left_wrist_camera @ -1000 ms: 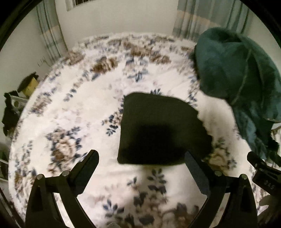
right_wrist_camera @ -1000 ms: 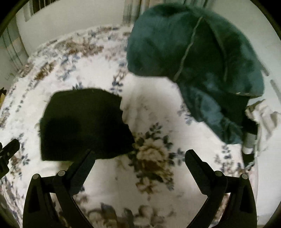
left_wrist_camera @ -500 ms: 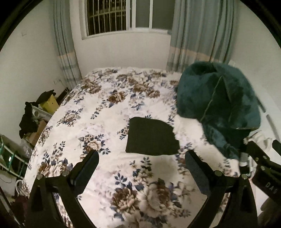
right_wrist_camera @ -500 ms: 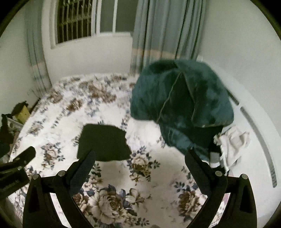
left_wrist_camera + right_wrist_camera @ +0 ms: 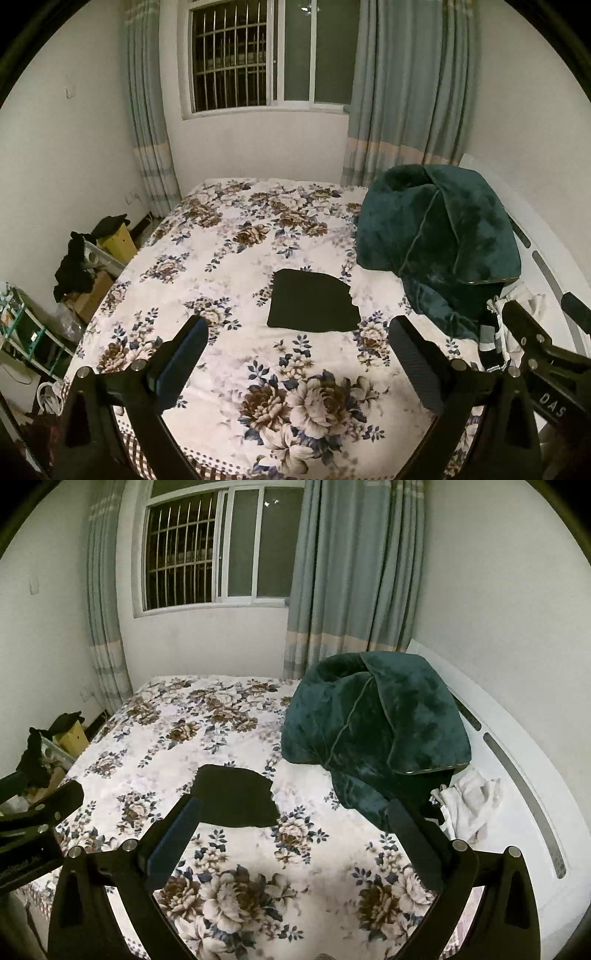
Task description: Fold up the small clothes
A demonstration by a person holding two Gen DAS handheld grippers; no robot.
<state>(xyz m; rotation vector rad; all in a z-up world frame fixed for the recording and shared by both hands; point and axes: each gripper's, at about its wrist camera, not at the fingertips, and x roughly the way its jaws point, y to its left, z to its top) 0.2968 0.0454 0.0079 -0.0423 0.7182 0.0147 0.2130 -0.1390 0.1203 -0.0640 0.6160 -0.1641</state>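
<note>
A small black garment (image 5: 312, 301) lies folded into a flat square on the flowered bedspread (image 5: 229, 240), near the bed's middle; it also shows in the right wrist view (image 5: 234, 797). My left gripper (image 5: 297, 354) is open and empty, held well back above the bed's near edge. My right gripper (image 5: 293, 834) is open and empty too, beside the left one, which shows at the left edge of the right wrist view (image 5: 33, 823). A small pile of white clothes (image 5: 469, 805) lies at the bed's right side.
A bulky dark green blanket (image 5: 439, 240) is heaped on the bed's right side. A white headboard (image 5: 517, 775) runs along the right. Boxes, dark clothes and a shelf (image 5: 85, 266) stand on the floor at the left. A barred window (image 5: 258, 55) and curtains are behind.
Both grippers have pulled far back and up from the black garment, which stays folded on the bed. The view has widened from the bedspread to the whole room.
</note>
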